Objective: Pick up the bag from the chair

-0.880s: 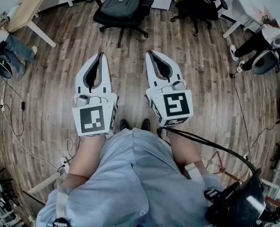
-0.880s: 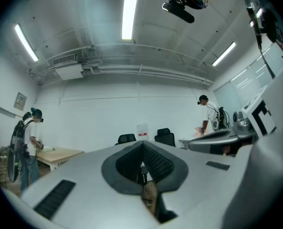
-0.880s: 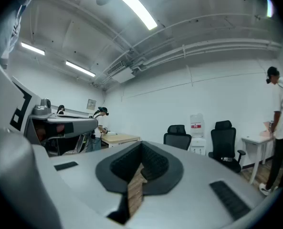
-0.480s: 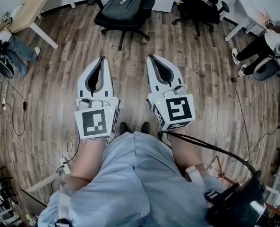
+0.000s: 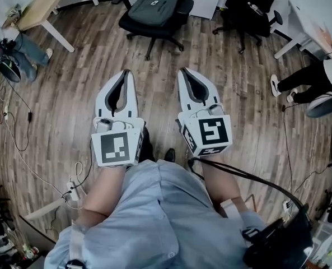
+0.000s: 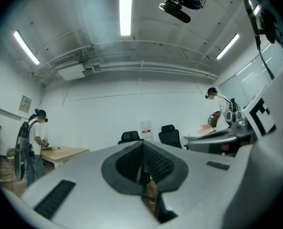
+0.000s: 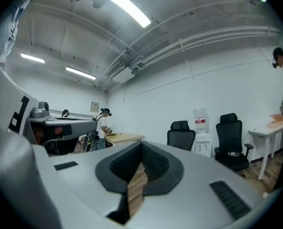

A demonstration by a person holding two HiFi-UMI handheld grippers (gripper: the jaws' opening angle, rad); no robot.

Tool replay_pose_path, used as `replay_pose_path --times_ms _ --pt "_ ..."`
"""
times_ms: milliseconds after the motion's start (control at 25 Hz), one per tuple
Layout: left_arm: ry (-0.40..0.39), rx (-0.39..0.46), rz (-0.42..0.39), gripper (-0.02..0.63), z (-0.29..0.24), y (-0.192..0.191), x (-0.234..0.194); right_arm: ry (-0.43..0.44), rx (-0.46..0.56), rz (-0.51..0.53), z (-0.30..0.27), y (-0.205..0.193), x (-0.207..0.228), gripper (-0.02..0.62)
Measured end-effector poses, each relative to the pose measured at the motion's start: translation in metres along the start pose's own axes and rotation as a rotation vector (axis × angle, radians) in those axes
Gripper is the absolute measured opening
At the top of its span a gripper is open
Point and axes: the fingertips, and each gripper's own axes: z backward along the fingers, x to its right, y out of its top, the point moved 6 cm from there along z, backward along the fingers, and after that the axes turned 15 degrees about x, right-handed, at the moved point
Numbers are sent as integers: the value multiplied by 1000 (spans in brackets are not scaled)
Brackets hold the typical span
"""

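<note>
Long ceiling tubes (image 6: 126,8) flood the room with cool, even white light and burn out to glare in both gripper views. On the wooden floor (image 5: 70,94) only faint, soft shadows sit under the chair (image 5: 168,24). Every view bows hard at the edges, corners fading to black; the nearest surfaces look soft.

A floor (image 5: 70,88) of brown wooden planks carries everything. At its far side stands a black wheeled office chair (image 5: 153,38), and a dark grey bag (image 5: 154,7) lies flat on its seat. A second black chair (image 5: 245,21) stands just to the right. A light wooden tabletop (image 5: 45,4) on white legs is at the far left. Cables (image 5: 79,170) and a white power strip (image 5: 71,188) lie on the planks nearer the person.
</note>
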Motion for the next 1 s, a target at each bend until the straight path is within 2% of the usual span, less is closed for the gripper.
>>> replay_pose_path --times_ms 240,520,760,1000 --pt "30 -11 16 2 -34 -26 -29 14 -21 -3 -46 -21 9 0" --pt "4 -11 25 2 -102 -68 -79 -6 -33 11 -129 -48 24 0" --pt "-11 23 28 2 -164 -80 -142 -41 2 54 -210 -44 32 0" --pt "-43 39 38 2 -203 -93 -175 -86 26 81 -255 -42 41 0"
